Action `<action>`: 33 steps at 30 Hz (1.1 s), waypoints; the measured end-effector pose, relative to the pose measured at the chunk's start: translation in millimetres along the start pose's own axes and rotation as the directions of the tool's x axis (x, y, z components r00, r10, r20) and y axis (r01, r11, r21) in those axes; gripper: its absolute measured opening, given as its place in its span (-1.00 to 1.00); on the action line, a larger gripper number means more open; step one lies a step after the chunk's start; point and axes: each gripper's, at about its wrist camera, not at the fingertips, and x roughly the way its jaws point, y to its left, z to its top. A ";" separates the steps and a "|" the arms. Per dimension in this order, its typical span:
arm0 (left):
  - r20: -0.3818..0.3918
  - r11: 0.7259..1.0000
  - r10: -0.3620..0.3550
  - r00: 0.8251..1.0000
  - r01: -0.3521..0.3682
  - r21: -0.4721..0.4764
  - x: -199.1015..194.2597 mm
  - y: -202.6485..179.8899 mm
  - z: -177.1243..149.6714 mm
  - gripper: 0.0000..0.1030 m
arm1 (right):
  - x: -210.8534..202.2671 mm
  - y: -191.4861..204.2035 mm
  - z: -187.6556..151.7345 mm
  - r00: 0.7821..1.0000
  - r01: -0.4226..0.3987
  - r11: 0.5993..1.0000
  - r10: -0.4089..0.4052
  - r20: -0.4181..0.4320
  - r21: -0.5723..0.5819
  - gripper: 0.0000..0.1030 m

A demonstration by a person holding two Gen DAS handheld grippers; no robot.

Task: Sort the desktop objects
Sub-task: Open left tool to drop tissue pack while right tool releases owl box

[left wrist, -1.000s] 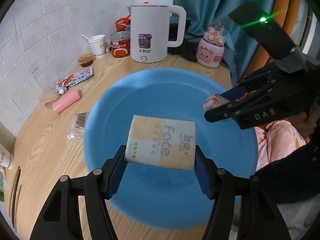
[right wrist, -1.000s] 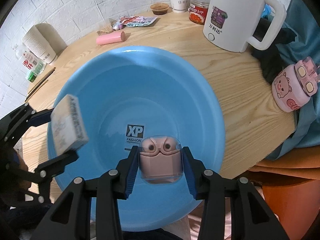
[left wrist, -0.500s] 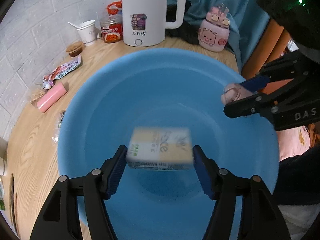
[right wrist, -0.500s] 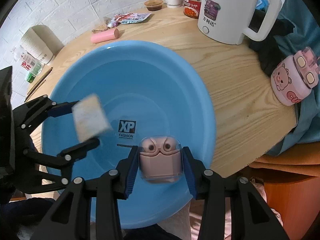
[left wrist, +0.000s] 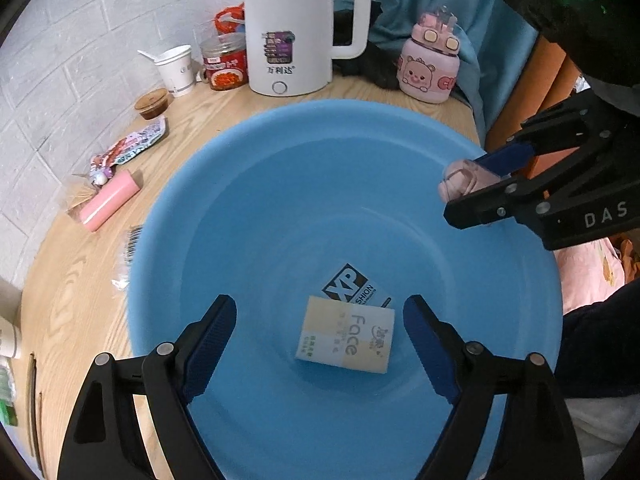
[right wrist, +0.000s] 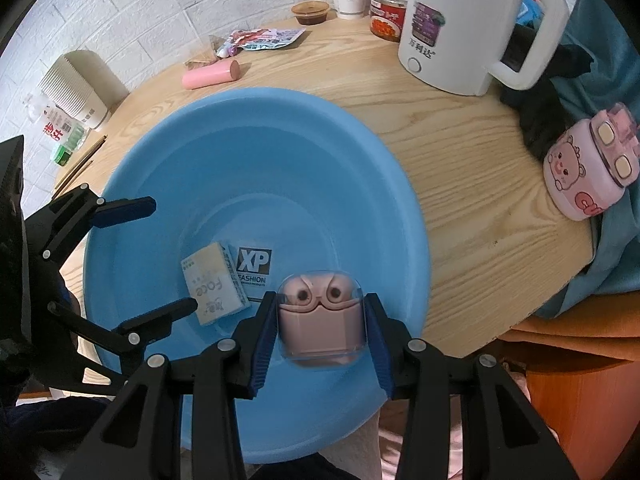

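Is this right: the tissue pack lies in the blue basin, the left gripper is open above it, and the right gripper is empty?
Not quite. The right gripper is not empty: it is shut on a pink earbud case, as the right wrist view shows. The tissue pack does lie in the blue basin with the left gripper open above it.

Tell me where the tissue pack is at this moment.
The tissue pack lies on the bottom of the blue basin, beside the XP label, free between the open left gripper fingers.
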 end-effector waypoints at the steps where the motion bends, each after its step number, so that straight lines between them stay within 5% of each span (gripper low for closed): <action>1: 0.005 1.000 0.002 1.000 -0.002 -0.003 -2.2 0.9 -0.5 0.65 | 0.1 1.2 0.7 1.000 -0.002 1.000 0.002 0.000 -0.006 -0.16; 17: 0.122 0.993 0.052 0.991 -0.038 -0.111 -63.7 22.5 -24.1 0.82 | 23.3 37.4 4.6 0.999 -0.035 0.987 0.028 -0.046 -0.159 -0.16; 33: 0.149 0.981 0.095 0.984 -0.067 -0.180 -83.5 30.2 -44.4 0.82 | 63.8 56.0 -0.7 0.993 -0.029 0.974 0.002 -0.121 -0.226 -0.15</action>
